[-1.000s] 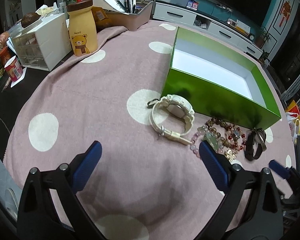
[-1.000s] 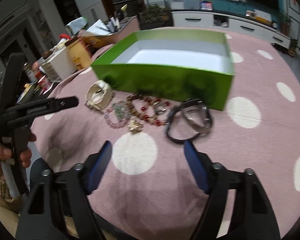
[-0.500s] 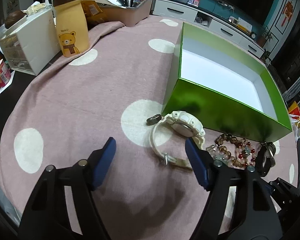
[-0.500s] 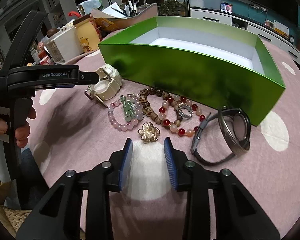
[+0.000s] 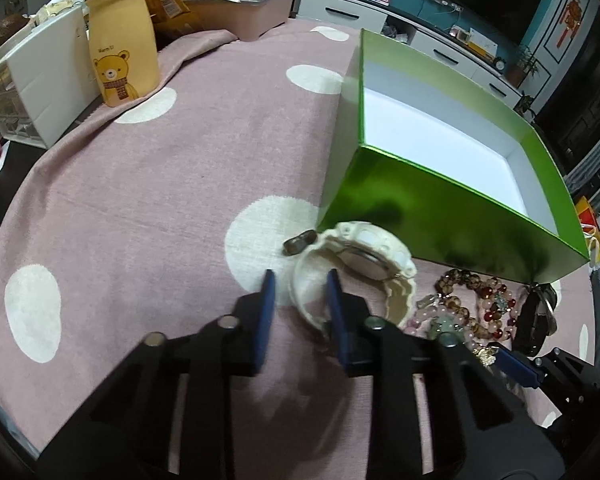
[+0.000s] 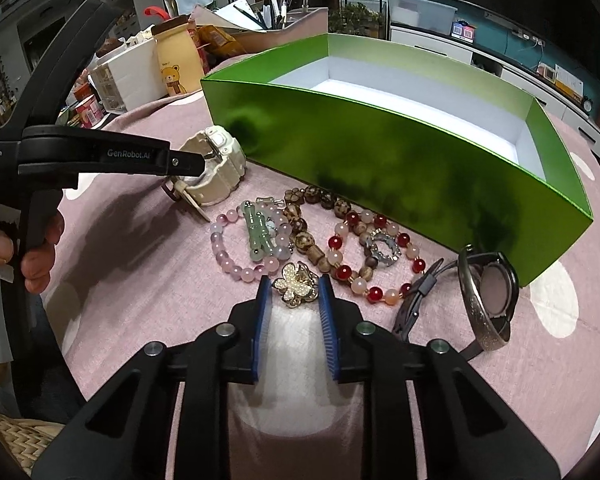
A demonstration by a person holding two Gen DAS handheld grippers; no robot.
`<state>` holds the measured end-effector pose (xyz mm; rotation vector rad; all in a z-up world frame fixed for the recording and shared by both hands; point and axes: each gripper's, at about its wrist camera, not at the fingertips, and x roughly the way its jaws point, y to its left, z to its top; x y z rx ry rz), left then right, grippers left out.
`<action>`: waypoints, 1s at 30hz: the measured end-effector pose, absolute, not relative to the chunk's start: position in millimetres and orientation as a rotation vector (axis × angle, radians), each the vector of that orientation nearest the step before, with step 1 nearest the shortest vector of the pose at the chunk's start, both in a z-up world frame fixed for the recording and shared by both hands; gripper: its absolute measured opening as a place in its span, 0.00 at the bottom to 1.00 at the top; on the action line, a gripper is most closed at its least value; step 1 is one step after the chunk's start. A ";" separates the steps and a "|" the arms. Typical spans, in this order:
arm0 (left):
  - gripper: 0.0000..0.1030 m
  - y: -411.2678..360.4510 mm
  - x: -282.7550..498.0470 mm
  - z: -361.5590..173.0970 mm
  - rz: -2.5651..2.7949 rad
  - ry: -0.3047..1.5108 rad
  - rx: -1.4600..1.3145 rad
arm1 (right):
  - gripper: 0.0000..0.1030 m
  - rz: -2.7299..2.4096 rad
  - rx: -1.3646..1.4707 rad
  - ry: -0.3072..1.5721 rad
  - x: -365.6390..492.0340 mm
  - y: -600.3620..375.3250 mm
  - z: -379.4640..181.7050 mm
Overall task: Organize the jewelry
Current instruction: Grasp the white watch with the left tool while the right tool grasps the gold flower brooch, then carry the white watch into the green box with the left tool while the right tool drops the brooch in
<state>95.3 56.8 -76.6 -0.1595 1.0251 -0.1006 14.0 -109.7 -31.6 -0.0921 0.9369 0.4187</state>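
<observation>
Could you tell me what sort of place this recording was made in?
Most likely a home living room. A long white cabinet runs beneath a large dark screen on a teal wall, and the work surface is a table under a pink polka-dot cloth, crowded with household clutter such as a bear-print bottle.

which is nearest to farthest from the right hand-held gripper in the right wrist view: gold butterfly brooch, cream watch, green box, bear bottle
From the right hand-held gripper:
1. gold butterfly brooch, between the fingertips
2. cream watch, upper left
3. green box, behind the jewelry
4. bear bottle, far left background
</observation>
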 end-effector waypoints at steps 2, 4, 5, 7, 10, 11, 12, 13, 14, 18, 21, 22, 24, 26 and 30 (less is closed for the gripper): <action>0.15 55.0 95.1 -76.1 -0.100 1.021 -0.148 | 0.23 0.418 -0.085 0.934 15.3 -110.0 -31.7; 0.14 54.8 94.6 -75.8 -0.103 1.019 -0.151 | 0.23 0.417 -0.071 0.932 15.2 -111.7 -31.3; 0.13 55.6 93.5 -75.5 -0.104 1.019 -0.154 | 0.23 0.414 -0.064 0.930 14.8 -113.4 -30.9; 0.10 56.5 91.0 -74.2 -0.105 1.019 -0.161 | 0.23 0.412 -0.054 0.927 13.0 -115.6 -28.9; 0.09 57.9 85.1 -67.2 -0.115 0.999 -0.169 | 0.23 0.416 -0.036 0.914 8.9 -120.6 -21.9; 0.09 57.6 82.5 -64.1 -0.122 0.992 -0.168 | 0.23 0.417 -0.033 0.909 7.8 -121.7 -19.6; 0.09 56.5 80.1 -59.7 -0.128 0.983 -0.161 | 0.23 0.417 -0.027 0.902 6.3 -123.8 -15.9; 0.09 56.4 78.6 -56.9 -0.133 0.978 -0.157 | 0.23 0.416 -0.020 0.893 4.8 -126.4 -11.7; 0.09 56.1 76.9 -53.8 -0.139 0.972 -0.155 | 0.23 0.416 -0.015 0.885 2.2 -129.6 -8.3; 0.09 53.5 69.5 -32.0 -0.160 0.927 -0.147 | 0.23 0.410 0.011 0.837 -1.6 -142.5 12.4; 0.09 48.1 66.8 -13.4 -0.180 0.884 -0.130 | 0.23 0.388 0.018 0.784 0.8 -155.5 30.6; 0.09 44.2 67.1 -5.3 -0.191 0.866 -0.118 | 0.23 0.378 0.023 0.765 3.1 -160.2 37.1; 0.09 38.2 70.4 5.1 -0.204 0.840 -0.097 | 0.23 0.355 0.029 0.734 8.6 -170.0 47.2; 0.09 27.8 75.4 16.2 -0.216 0.816 -0.076 | 0.23 0.331 0.031 0.709 16.0 -177.3 56.0; 0.09 8.0 94.8 31.9 -0.232 0.788 -0.038 | 0.23 0.306 0.050 0.674 33.0 -191.1 67.5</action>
